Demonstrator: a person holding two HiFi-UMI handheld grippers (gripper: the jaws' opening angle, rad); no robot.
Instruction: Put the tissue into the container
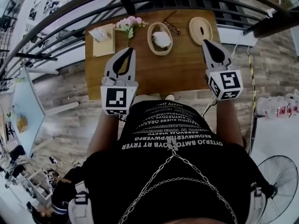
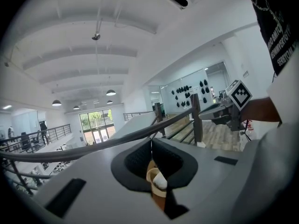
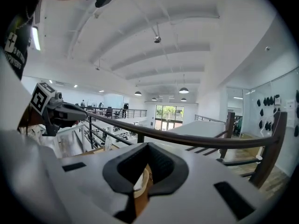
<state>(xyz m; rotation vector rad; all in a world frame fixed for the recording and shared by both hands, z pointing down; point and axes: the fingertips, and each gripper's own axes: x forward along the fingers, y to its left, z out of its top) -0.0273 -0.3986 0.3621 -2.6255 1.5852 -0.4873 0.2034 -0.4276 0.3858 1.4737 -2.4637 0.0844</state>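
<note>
White tissue (image 1: 162, 40) is already sitting in the oval wooden container (image 1: 150, 38) on the bench (image 1: 159, 76), ahead of and between the two grippers, a bit nearer the left gripper (image 1: 130, 50) than the right gripper (image 1: 204, 41), both with fingers shut on nothing.

I'm looking down on a wooden table (image 1: 154, 73), where pink flowers (image 1: 129, 24) are sitting at the far edge, just beside a tan notepad (image 1: 103, 40) that is carrying a small white card. A pair of glasses (image 1: 172, 27) is lying right of the flowers. A dark curved railing (image 1: 70, 8) is running beyond the table, and a fan (image 1: 280, 176) is showing at my lower right above the plank floor (image 1: 70, 120)
</note>
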